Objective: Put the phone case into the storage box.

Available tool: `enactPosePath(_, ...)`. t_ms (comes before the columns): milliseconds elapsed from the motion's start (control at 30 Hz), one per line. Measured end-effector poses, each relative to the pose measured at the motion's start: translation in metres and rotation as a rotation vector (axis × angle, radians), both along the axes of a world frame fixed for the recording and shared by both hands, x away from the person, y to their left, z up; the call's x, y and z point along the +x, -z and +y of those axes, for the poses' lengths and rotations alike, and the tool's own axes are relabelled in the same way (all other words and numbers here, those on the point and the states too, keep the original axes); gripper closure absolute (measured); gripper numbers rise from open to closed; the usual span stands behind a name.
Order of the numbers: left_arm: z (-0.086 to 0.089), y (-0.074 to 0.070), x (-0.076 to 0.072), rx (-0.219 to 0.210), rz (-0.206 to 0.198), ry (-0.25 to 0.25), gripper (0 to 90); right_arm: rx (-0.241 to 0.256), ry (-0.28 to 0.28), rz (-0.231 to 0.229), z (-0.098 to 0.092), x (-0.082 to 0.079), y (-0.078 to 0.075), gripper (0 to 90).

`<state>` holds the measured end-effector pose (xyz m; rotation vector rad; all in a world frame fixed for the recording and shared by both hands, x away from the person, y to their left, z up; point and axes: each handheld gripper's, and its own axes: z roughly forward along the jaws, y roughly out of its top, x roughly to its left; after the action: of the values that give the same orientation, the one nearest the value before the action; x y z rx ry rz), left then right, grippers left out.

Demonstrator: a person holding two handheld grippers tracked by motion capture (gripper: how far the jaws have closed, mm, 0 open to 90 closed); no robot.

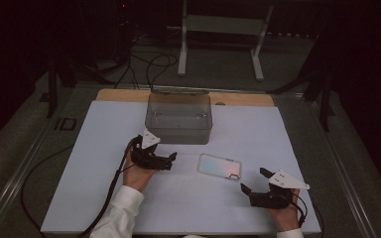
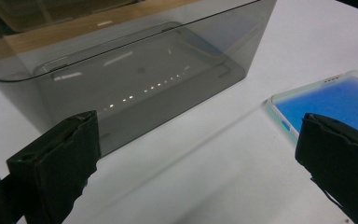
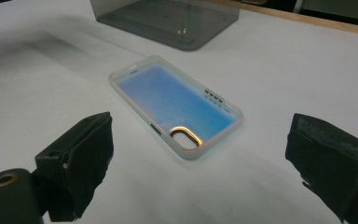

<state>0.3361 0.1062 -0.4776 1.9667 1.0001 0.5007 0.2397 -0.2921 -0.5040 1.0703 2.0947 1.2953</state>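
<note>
- I've got the phone case (image 1: 219, 167) lying flat on the white table sheet (image 1: 104, 198), open side up, just in front of the smoked plastic bin (image 1: 179, 119) & apart from it.
- Right gripper (image 1: 256, 181): jaws spread wide, nothing between them; case sits ahead of them, toward table centre, camera cutout end nearest.
- Left gripper (image 1: 171, 159): jaws also spread, empty, aimed between bin & case; case is off its right jaw.
- Case's long axis runs across the table, tilted a bit, roughly along the right gripper's line of sight.
- Both look near; I judge the right better lined up.
- Bare sheet on all 4 sides, so room to pinch a long edge.
</note>
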Motion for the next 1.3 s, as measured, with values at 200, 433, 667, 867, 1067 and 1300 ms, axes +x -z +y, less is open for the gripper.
enactPosePath(200, -0.011, 0.0, 0.004, 0.006, 0.009, 0.011, 1.0, -0.004, -0.001, -0.001, 0.0, 0.0, 0.0, 7.7)
enactPosePath(433, -0.023, 0.002, 0.009, 0.016, 0.022, 0.025, 1.2, -0.007, -0.003, -0.002, 0.0, 0.0, 0.0, 7.7)
enactPosePath(667, -0.032, 0.005, 0.013, 0.019, 0.042, 0.032, 1.4, -0.007, -0.006, -0.001, 0.001, 0.0, 0.0, 7.7)
enactPosePath(867, -0.041, 0.007, 0.017, 0.022, 0.061, 0.042, 1.8, -0.009, -0.007, -0.001, 0.001, 0.001, 0.001, 7.7)
enactPosePath(1067, -0.052, 0.009, 0.02, 0.037, 0.081, 0.057, 2.1, -0.012, -0.008, 0.0, 0.001, 0.001, 0.001, 7.7)
enactPosePath(1300, -0.063, 0.014, 0.023, 0.048, 0.105, 0.067, 2.8, -0.011, -0.008, 0.001, 0.001, 0.001, 0.001, 7.7)
